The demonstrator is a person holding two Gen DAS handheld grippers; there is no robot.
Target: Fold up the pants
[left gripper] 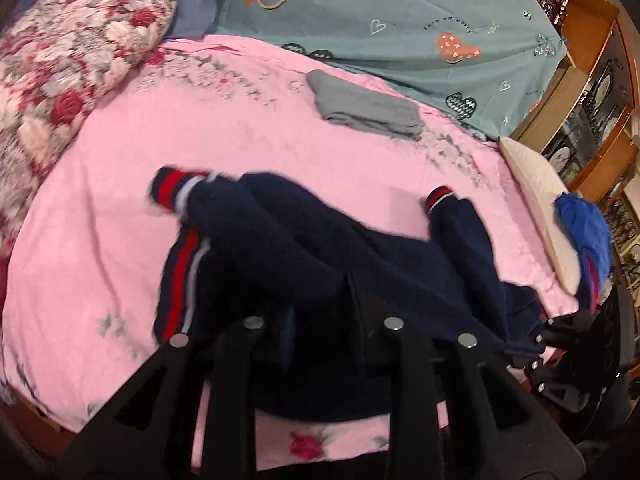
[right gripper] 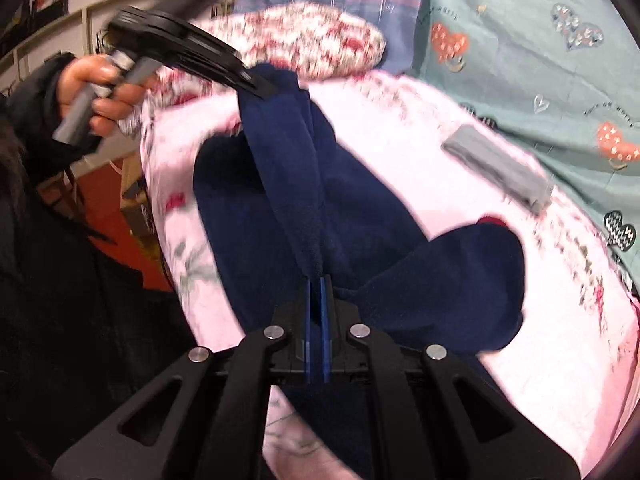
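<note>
- Navy pants (left gripper: 304, 248): lie bunched on the pink bedspread (left gripper: 120, 208), near its front edge; legs splayed apart, one red-striped cuff (left gripper: 172, 192) to the left, the other cuff (left gripper: 438, 196) to the right.
- Right gripper (right gripper: 319, 280): blue pads pressed together w/ a ridge of navy cloth pinched between them; fabric rises from it as a taut band.
- Left gripper (right gripper: 260, 84): seen from the right wrist view, held in the person's hand (right gripper: 100, 84), tips pinching the far end of that same band, lifted clear of the bed. In its own view, fingertips are buried in dark cloth.
- Stage (judged): early. Both grips appear set on one edge, prob. the waistband, but no clean fold is visible yet; legs not aligned.
- Left to do (judged): lay legs together, smooth, fold lengthwise, then across.
- Grey folded garment (left gripper: 368, 110): sits well apart toward the back of the bedspread, approx. what a finished item should look like.
- Floral pillow (left gripper: 68, 60): at far left, not involved.
</note>
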